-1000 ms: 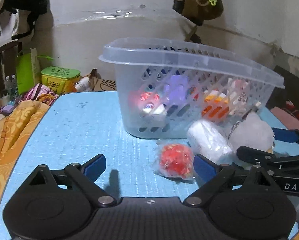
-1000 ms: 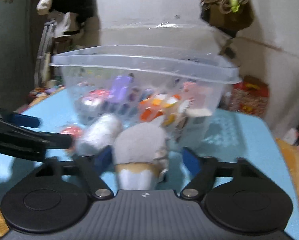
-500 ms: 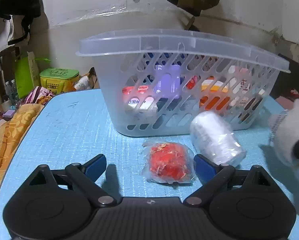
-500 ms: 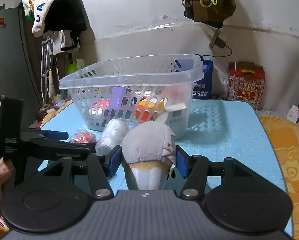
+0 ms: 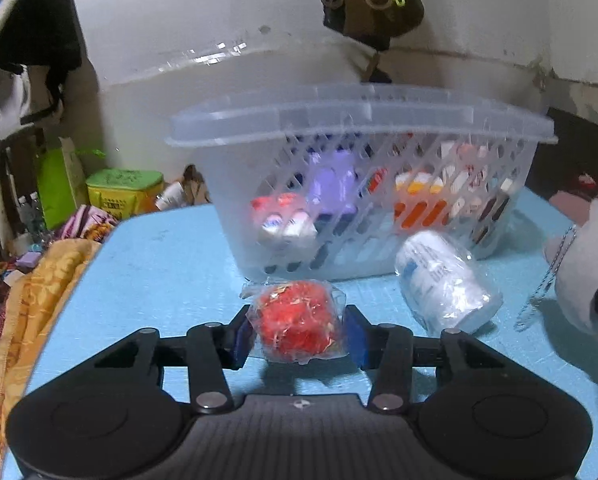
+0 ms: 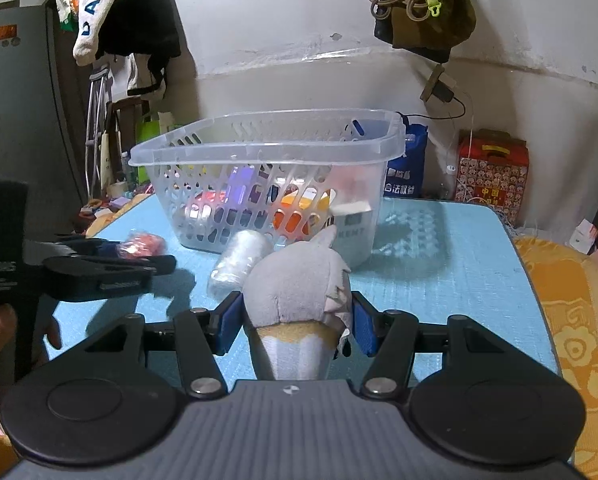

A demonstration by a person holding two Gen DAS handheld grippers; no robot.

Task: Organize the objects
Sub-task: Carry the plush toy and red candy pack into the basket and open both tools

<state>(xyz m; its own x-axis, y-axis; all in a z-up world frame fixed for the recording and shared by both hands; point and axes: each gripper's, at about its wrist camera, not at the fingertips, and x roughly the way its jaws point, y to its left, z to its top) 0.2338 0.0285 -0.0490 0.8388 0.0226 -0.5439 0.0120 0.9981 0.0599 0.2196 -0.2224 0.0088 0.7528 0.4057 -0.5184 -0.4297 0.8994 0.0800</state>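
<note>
My left gripper [image 5: 299, 334] is shut on a red object wrapped in clear plastic [image 5: 297, 326], just in front of the clear plastic basket [image 5: 359, 120]. The basket holds several small packages and bottles. A white roll wrapped in plastic [image 5: 445, 282] lies on the blue table to the right of the red object. My right gripper [image 6: 297, 322] is shut on a grey plush toy [image 6: 299, 284] and holds it in front of the basket [image 6: 267, 148]. The plush also shows at the right edge of the left wrist view [image 5: 587, 268]. The left gripper [image 6: 139, 256] shows at the left of the right wrist view.
The blue table [image 6: 439, 280] has a yellow patterned cloth at its left edge [image 5: 31, 304] and right edge [image 6: 571, 320]. A green box [image 5: 125, 192], a red box [image 6: 491, 176] and a blue bag [image 6: 407, 168] stand behind the table by the wall.
My left gripper has closed from wide open onto the red wrapped object. My right gripper has lifted the plush and pulled back from the basket.
</note>
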